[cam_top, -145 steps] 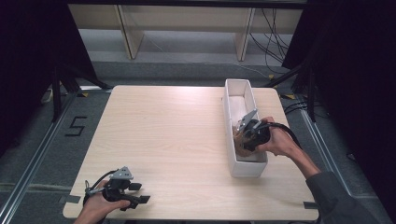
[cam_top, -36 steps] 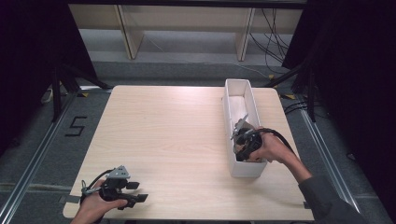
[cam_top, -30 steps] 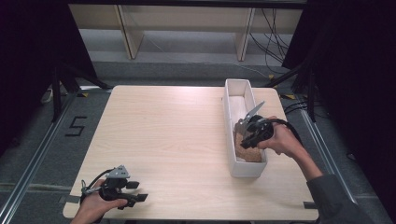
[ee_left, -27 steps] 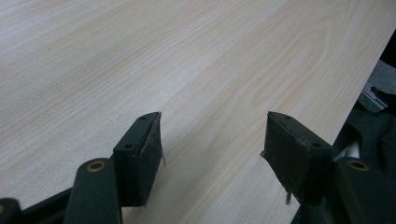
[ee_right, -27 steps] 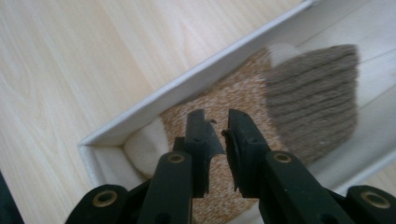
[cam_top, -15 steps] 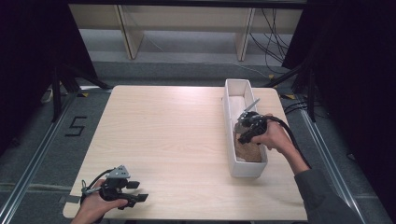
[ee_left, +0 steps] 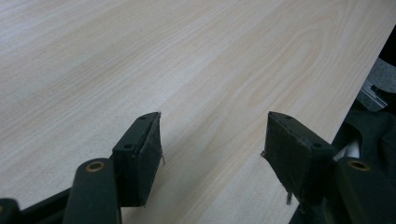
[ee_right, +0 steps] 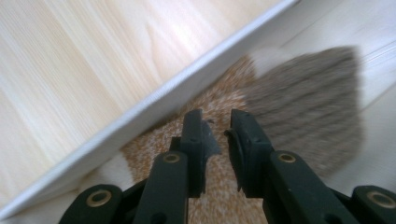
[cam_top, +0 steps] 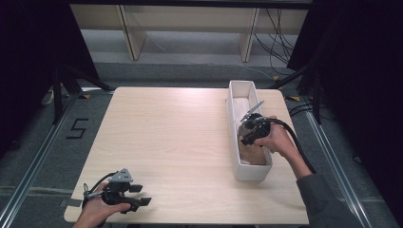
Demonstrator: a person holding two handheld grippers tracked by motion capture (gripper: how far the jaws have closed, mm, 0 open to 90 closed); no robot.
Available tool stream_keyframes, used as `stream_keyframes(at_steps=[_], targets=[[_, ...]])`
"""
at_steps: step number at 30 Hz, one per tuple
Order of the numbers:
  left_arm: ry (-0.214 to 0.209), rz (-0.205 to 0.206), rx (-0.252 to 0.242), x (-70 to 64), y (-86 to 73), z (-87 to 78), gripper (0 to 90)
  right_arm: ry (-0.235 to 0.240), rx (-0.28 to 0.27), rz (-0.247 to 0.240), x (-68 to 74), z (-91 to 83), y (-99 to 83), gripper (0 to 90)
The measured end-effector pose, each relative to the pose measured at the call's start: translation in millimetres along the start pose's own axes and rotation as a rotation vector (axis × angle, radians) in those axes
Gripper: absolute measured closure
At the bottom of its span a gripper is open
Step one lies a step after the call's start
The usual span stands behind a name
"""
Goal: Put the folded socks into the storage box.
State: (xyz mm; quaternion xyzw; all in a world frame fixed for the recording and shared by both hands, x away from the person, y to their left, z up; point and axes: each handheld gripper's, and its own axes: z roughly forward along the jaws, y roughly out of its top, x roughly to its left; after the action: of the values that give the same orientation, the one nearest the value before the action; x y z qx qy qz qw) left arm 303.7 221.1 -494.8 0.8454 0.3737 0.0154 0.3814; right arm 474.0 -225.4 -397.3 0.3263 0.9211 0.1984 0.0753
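Right gripper (ee_right: 217,126), lower centre, had jaws nearly closed over the fuzzy orange cloth (ee_right: 219,196), gripping nothing; left gripper (ee_left: 212,140) gaped wide

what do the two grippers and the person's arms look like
Both the left gripper and right gripper are black, each with two flat jaws and brass-coloured rivets, a grey three-cornered plate on top and a trailing black cable. The right arm wears a dark grey sleeve.

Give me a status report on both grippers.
Left gripper open, idle on table. Right gripper nearly shut over socks in white bin. Nothing in the way.
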Motion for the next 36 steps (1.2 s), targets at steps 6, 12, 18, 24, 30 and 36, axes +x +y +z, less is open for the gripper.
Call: stream_keyframes(at_steps=[6, 12, 18, 24, 30, 36], targets=[[0.012, 0.000, -0.014, -0.1, 0.8, -0.1, 34.9, -0.014, -0.132, 0.133, -3.8, -28.8, -14.7, 72.7], [0.023, 0.005, -0.021, 0.4, 2.0, -0.2, 34.3, 0.011, -0.214, 0.170, -5.1, -38.5, -32.2, 68.3], [0.020, 0.006, -0.022, 1.7, 1.3, -0.6, 33.4, 0.003, -0.293, 0.211, 0.8, -48.4, -51.7, 48.6], [0.029, 0.026, -0.002, 3.1, 1.1, -1.5, 32.8, 0.019, -0.359, 0.357, 3.9, -57.5, -70.9, 36.0], [0.043, 0.005, -0.024, 4.2, -0.5, -0.9, 31.2, 0.004, -0.379, 0.387, 6.3, -64.8, -87.7, 30.5], [0.039, 0.022, -0.014, 5.5, 0.3, -0.4, 30.6, 0.003, -0.389, 0.419, 12.5, -69.6, -108.4, 25.3]])
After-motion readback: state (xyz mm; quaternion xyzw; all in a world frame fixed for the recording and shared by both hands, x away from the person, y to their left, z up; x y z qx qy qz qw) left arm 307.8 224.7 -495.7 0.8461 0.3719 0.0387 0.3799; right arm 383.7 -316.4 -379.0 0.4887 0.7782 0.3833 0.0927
